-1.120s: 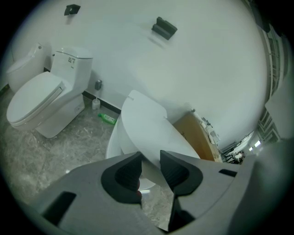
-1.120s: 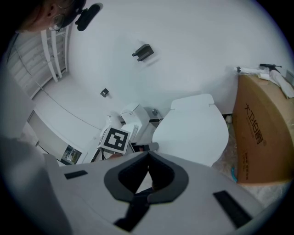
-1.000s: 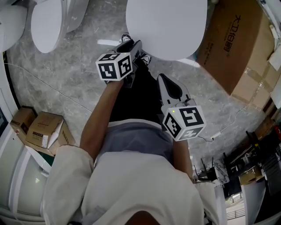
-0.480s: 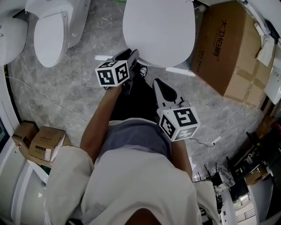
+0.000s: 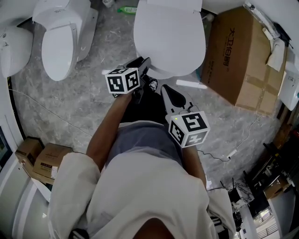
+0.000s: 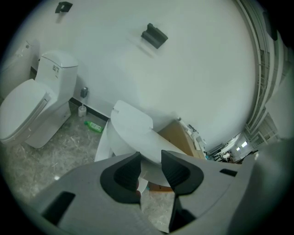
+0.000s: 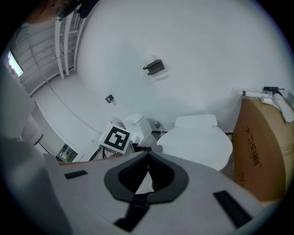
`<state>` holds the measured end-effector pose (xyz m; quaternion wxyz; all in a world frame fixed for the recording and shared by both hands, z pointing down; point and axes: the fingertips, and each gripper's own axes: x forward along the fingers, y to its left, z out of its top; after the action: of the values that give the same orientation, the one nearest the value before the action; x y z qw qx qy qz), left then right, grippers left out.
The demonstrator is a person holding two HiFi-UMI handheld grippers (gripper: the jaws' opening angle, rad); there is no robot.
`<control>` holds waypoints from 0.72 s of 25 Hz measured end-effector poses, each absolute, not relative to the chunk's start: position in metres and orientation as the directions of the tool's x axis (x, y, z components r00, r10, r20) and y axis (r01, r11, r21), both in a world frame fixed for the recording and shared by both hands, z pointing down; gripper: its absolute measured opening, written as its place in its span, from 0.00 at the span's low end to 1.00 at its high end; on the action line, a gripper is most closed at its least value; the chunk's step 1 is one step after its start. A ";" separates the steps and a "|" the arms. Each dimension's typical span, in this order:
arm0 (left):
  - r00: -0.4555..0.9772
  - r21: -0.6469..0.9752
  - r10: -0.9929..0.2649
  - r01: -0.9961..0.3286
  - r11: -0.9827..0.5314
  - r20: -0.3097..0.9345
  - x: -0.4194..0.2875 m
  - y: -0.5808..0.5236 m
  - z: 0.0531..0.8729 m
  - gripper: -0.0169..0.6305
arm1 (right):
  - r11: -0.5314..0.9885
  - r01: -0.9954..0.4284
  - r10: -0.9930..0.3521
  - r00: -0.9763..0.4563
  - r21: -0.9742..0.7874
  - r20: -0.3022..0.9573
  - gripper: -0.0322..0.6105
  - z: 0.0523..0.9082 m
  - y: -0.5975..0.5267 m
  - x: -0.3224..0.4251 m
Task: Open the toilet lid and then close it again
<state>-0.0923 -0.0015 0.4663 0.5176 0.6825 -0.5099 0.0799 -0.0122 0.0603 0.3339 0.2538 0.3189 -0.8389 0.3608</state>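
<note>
The white toilet, its lid lying down over the bowl, stands at the top middle of the head view. My left gripper hovers just off the lid's front left rim. In the left gripper view the lid's front rim shows through the gap between the fingertips, with no pad pressing on it. Its jaws have just been opening and hold nothing. My right gripper hangs lower, in front of the bowl and above the person's dark trousers. The right gripper is shut, tips meeting on nothing, and points at the lid.
A second toilet stands to the left, another white fixture at the far left edge. A large cardboard box sits close to the right of the toilet. A green bottle lies by the wall; small boxes and thin cables rest on the grey floor.
Both grippers have risen together, keeping their places in front of the toilet. The head view has drawn back, so the toilet sits lower and smaller in it, with more wall side showing.
</note>
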 end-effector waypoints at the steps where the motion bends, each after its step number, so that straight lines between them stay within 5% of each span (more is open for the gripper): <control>1: 0.471 0.628 -0.615 -0.776 0.051 0.632 -0.093 -0.004 0.462 0.23 | 0.540 -0.717 -0.353 -0.669 -0.441 0.654 0.07 0.332 0.058 -0.013; 18: 0.521 0.704 -0.657 -0.710 0.021 0.545 -0.103 -0.053 0.410 0.25 | 0.557 -0.728 -0.426 -0.664 -0.400 0.615 0.07 0.295 0.015 -0.021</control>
<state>-0.1026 -0.0534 0.4100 0.5212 0.6991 -0.4887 0.0253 -0.0212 0.0148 0.2945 0.2312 0.3387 -0.8514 0.3270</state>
